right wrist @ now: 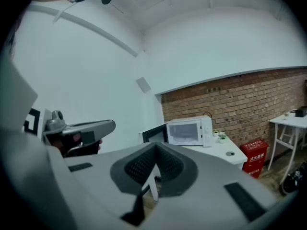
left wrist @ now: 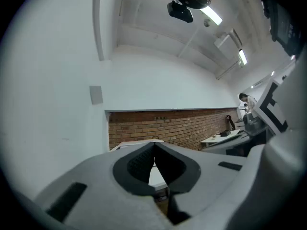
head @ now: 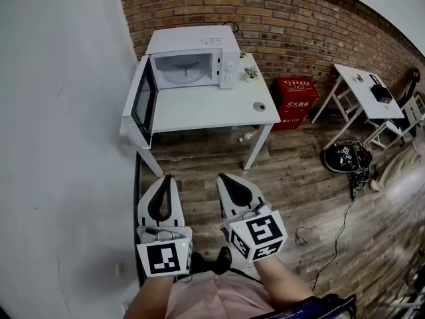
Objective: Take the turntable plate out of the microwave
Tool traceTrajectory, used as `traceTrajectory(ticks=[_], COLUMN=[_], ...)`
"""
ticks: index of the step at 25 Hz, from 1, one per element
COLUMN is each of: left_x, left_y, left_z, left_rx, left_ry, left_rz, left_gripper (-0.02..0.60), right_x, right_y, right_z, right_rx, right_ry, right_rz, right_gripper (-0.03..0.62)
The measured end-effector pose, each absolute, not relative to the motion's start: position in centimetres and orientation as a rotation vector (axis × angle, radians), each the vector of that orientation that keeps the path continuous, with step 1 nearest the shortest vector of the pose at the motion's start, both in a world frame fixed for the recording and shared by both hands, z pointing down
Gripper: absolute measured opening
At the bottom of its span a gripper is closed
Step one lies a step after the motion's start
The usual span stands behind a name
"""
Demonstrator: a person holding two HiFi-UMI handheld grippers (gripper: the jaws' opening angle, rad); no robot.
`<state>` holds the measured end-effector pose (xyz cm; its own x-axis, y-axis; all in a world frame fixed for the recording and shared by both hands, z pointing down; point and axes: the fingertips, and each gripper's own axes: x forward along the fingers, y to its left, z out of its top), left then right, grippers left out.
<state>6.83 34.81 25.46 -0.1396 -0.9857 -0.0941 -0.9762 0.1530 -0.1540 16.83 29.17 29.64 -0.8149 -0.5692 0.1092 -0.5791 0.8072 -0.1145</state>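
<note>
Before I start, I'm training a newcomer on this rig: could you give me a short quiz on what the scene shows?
1. True or false: the door of the microwave is shut.
2. What lies inside the microwave? A) a mug B) the turntable plate C) a bowl
3. Fill in: the jaws of the left gripper and the right gripper are both ____, with nothing between them.

Key: 1 false, the door stands open to the left; 2 B; 3 shut.
</note>
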Motion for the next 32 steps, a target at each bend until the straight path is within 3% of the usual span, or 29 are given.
traceTrajectory(ticks=[11, 12, 13, 14, 32], left_x=[8.1, 8.4, 8.6, 8.9, 9.7], left_y=[34.3, 34.1, 34.0, 33.8, 30.5], left_z=[25.3, 25.1, 25.0, 25.0, 26.7], left_rx=[-1.956, -1.963, -1.968, -1.972, -1.901], left_ry=[2.231, 2.227, 2.227, 2.233, 2.271], left_rz=[-0.069, -0.055, -0.043, -0.039, -0.144], left_gripper=[0.008, 0.015, 0.084, 0.137, 0.107], right_x=[17.7, 17.7, 17.8, 17.9, 19.6], right_y=[28.6, 28.5, 28.4, 28.1, 23.4], right_z=[29.6, 29.6, 29.7, 29.7, 31.1], right_rx=[0.931, 0.922, 0.909, 0.904, 0.895], right_ry=[-2.951, -2.955, -2.954, -2.952, -2.946], right_rz=[0.254, 0.261, 0.266, 0.267, 0.262], right_gripper=[0.006, 0.033, 0.170, 0.194, 0.150])
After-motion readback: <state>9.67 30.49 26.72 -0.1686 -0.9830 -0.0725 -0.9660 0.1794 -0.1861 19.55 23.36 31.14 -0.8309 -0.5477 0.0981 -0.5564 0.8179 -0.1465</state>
